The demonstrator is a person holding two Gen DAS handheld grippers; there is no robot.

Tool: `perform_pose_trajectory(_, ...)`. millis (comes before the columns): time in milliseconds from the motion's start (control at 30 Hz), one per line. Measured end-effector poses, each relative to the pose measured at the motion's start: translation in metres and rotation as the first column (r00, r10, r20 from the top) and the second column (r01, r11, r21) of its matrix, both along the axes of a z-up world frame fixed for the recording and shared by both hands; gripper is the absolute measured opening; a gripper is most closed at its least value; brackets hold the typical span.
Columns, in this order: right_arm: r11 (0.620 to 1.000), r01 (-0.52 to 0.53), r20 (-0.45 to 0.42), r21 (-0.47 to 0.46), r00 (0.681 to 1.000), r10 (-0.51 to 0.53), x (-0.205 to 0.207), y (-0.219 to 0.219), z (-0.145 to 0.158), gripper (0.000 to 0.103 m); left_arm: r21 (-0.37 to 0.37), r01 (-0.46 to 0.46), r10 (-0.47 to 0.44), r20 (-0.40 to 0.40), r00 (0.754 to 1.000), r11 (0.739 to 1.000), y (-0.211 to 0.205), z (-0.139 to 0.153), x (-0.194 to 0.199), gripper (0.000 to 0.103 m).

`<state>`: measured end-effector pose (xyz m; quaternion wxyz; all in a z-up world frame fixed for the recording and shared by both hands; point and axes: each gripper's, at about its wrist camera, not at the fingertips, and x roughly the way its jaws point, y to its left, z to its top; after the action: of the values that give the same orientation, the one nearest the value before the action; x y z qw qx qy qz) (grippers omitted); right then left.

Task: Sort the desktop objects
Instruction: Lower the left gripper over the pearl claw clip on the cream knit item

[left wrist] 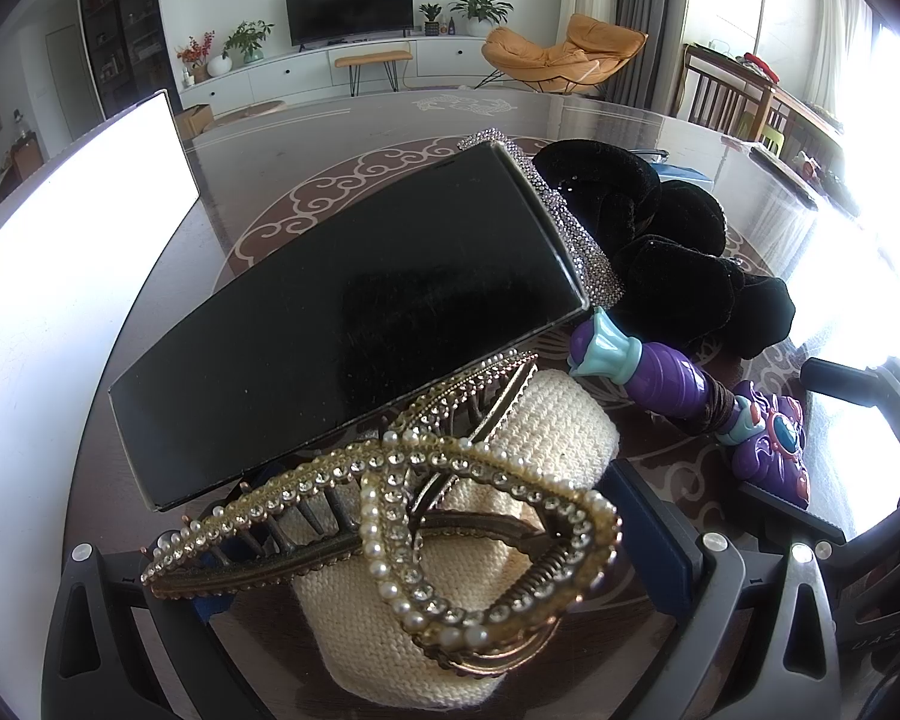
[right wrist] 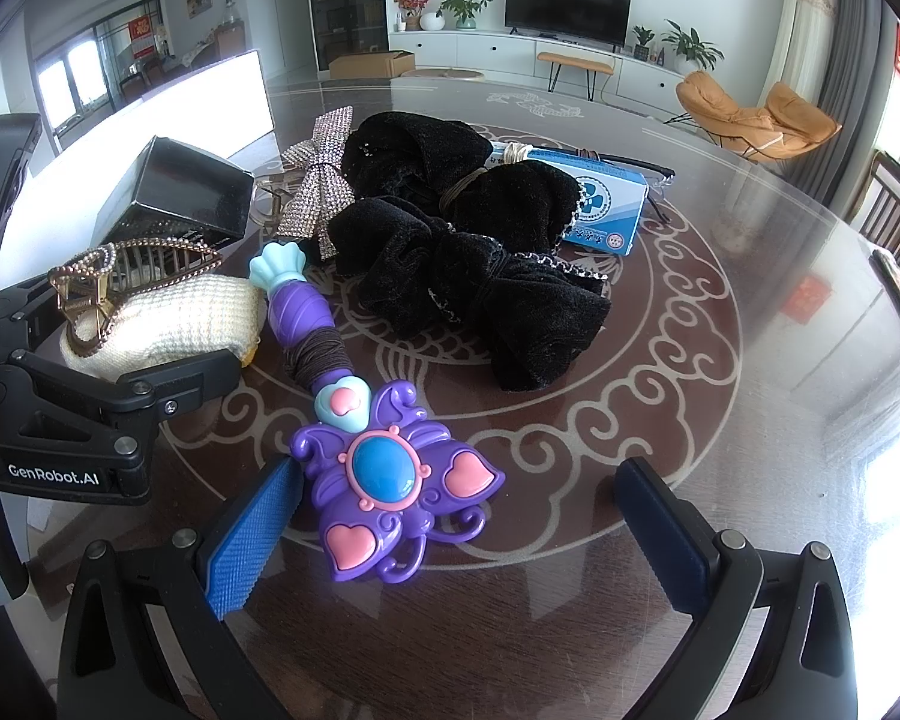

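Note:
My left gripper (left wrist: pixel 426 552) is open, its fingers on either side of a cream knitted pouch (left wrist: pixel 450 618) with a gold pearl hair claw (left wrist: pixel 390 510) lying on it; I cannot tell if the pads touch. A black box (left wrist: pixel 354 312) leans over them. My right gripper (right wrist: pixel 456 534) is open around the butterfly head of a purple toy wand (right wrist: pixel 384 480). Black velvet bows (right wrist: pixel 468 252), a rhinestone bow (right wrist: pixel 321 180) and a blue card box (right wrist: pixel 606 204) lie behind. The left gripper also shows in the right wrist view (right wrist: pixel 168 360).
The objects lie on a round glass-topped table (right wrist: pixel 660 420) with a scroll pattern. A white box (right wrist: pixel 150 138) stands at the left. Glasses (right wrist: pixel 654 174) lie behind the blue box. Chairs stand at the right.

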<state>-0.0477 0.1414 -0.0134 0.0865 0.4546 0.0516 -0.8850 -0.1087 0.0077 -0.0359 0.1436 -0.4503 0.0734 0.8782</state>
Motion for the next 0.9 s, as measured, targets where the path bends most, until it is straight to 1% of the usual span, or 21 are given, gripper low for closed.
perform_pose_trajectory(300, 1.000, 0.000, 0.001, -0.005, 1.000, 0.000, -0.0002, 0.0009, 0.0002, 0.103, 0.000, 0.000, 0.000, 0.000, 1.000, 1.000, -0.0004, 0.0001, -0.0001, 0.103)
perform_pose_trajectory(433, 1.000, 0.020, 0.000, 0.001, 1.000, -0.020, -0.0028, 0.0027, -0.0006, 0.103, 0.000, 0.000, 0.000, 0.000, 1.000, 1.000, -0.0006, 0.0010, 0.0000, 0.103)
perform_pose_trajectory(900, 1.000, 0.020, 0.000, 0.000, 1.000, -0.020, -0.0031, 0.0036, -0.0007, 0.103, 0.000, 0.000, 0.000, 0.000, 1.000, 1.000, -0.0010, 0.0007, -0.0003, 0.103)
